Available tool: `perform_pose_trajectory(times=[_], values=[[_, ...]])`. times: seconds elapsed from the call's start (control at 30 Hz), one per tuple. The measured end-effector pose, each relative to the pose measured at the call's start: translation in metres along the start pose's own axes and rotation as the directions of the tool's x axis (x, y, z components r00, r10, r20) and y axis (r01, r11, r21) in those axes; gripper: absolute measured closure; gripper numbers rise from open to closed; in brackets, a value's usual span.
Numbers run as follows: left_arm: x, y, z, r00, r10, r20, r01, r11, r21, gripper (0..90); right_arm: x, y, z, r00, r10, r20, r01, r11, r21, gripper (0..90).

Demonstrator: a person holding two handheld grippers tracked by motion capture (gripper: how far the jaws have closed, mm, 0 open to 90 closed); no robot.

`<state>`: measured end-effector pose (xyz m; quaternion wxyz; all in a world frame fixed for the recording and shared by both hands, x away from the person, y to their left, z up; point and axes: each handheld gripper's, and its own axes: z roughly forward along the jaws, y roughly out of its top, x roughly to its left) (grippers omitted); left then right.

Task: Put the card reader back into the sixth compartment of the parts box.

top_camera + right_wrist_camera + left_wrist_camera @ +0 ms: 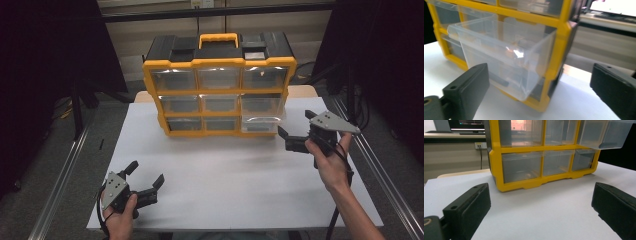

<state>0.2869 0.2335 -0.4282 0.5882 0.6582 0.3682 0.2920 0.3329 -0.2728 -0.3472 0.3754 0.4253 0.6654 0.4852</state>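
A: What is seen nearest the person's edge of the white rectangular counter (pixel 220 175)?

B: The left tongs (pixel 144 179), black with a grey three-cornered plate on top, are held low over the near left corner. Their jaws are spread wide and nothing is held between them. In the left gripper view the two black jaws rise at either side of bare counter surface, with the cabinet beyond them.

A: And farther in?

B: The right tongs (pixel 295 127) are held higher, at the right side of the counter, pointed toward the cabinet. Their jaws are likewise parted and empty. They are near the pulled-out drawer but not touching it.

A: Where is that drawer?

B: The clear plastic drawer (pixel 501 53) is seen drawn partway out of the right column of the yellow-and-black plastic organiser cabinet with nine clear drawers (pixel 218 85). It appears to belong to the middle row, though the glare makes that hard to confirm. A small glinting object may lie inside it; this cannot be made out clearly.

A: And the cabinet itself?

B: It is stood upright at the far middle of the counter, its yellow carry handle (pixel 218 39) on top. The other drawers are seen pushed in.
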Motion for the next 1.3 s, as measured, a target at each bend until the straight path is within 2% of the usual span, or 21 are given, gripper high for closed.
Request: perform_pose_trajectory(times=[0.1,0.2,0.27,0.33,0.47,0.6,0.67,0.73,0.87,1.0,1.17,1.3], values=[[0.0,0.0,0.0,1.0,-0.001,0.005,0.001,1.0,0.0,2.3,0.004,-0.016,-0.008,0.9991,0.031,0.028,-0.03,0.999,-0.02,0.0],[-0.001,0.0,0.0,0.9999,0.01,0.005,-0.01,0.9999,0.006,2.3,0.008,-0.03,-0.014,0.9979,0.062,0.017,-0.062,0.998,-0.026,0.0],[-0.002,0.0,0.001,1.0,0.006,0.002,-0.006,1.0,0.005,2.3,0.011,-0.038,-0.019,0.9978,0.051,0.043,-0.05,0.998,-0.035,0.0],[-0.002,0.0,0.001,1.0,0.004,-0.001,-0.004,1.0,0.006,2.3,0.012,-0.041,-0.021,0.9978,0.052,0.042,-0.05,0.998,-0.031,0.7],[-0.002,0.0,0.0,0.9999,0.008,-0.008,-0.008,1.0,0.0,2.3,0.015,-0.06,-0.035,0.9946,0.079,0.067,-0.077,0.997,-0.025,0.2],[-0.002,0.0,-0.002,1.0,0.007,-0.007,-0.007,0.9999,-0.008,2.3,0.014,-0.076,-0.045,0.9912,0.085,0.101,-0.083,0.996,-0.028,0.4],[-0.003,0.001,-0.003,0.9999,0.011,-0.01,-0.011,0.9999,-0.008,2.3,0.013,-0.081,-0.05,0.9885,0.101,0.112,-0.097,0.994,-0.039,0.3],[-0.003,0.0,-0.003,0.9999,0.01,-0.012,-0.01,0.9999,-0.005,2.3,0.014,-0.087,-0.055,0.9893,0.099,0.107,-0.097,0.995,-0.026,0.4],[-0.003,0.0,-0.002,0.9998,0.015,-0.013,-0.015,0.9999,0.004,2.4,0.016,-0.097,-0.065,0.9897,0.099,0.103,-0.096,0.995,-0.038,0.2],[-0.003,0.0,-0.002,0.9998,0.015,-0.008,-0.015,0.9999,0.002,2.3,0.017,-0.105,-0.074,0.9864,0.098,0.132,-0.091,0.994,-0.062,0.0],[-0.002,0.0,0.0,0.9999,0.005,-0.011,-0.005,1.0,0.001,2.3,0.017,-0.108,-0.073,0.9874,0.094,0.127,-0.087,0.995,-0.057,0.0],[-0.001,0.0,0.0,0.9999,0.008,-0.011,-0.008,1.0,0.005,2.3,0.016,-0.107,-0.07,0.9846,0.119,0.128,-0.11,0.991,-0.074,0.0]])
